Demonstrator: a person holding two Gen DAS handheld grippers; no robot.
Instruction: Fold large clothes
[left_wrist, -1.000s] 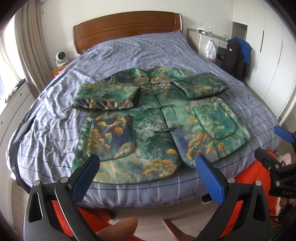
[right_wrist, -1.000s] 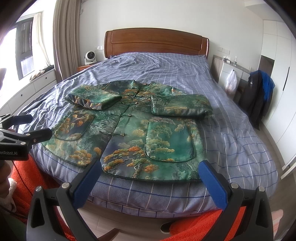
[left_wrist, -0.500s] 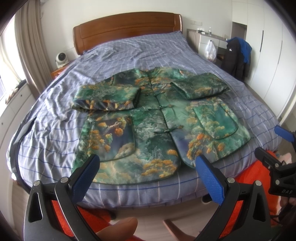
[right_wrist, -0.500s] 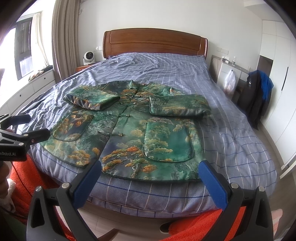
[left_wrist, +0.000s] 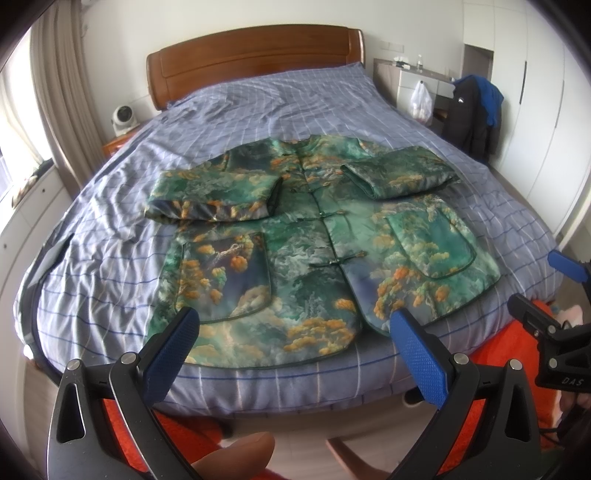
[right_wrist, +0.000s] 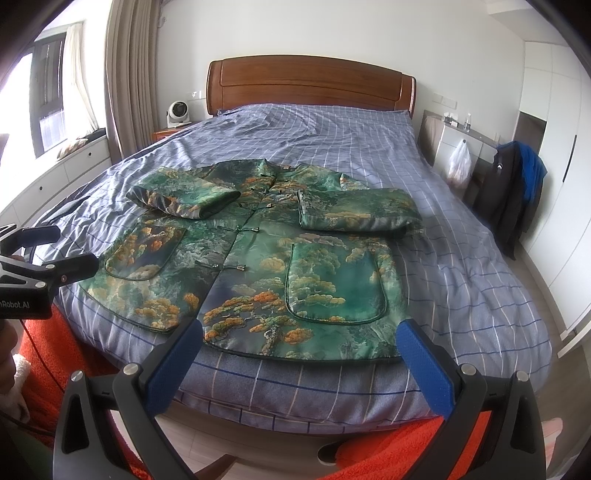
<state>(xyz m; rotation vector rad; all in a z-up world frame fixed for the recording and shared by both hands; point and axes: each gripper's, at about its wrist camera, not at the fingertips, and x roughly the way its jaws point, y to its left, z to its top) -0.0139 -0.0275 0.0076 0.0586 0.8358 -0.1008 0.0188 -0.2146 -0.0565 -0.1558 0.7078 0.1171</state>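
Left wrist view: jacket (left_wrist: 317, 243) lies flat on the bed (left_wrist: 258, 110), sleeves already folded in. Both my tools, left (left_wrist: 291, 339) and right (right_wrist: 301, 352), hang released off the jacket's hem. Next I'd guess: pinch hem corners, fold toward collar.

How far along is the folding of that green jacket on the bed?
Partly done, it seems. The green jacket lies flat and buttoned on the bed, with the left sleeve and right sleeve already folded across the chest. Nothing is in hand: the left gripper and right gripper hang open near the hem. The body remains unfolded, probably hem toward collar next.
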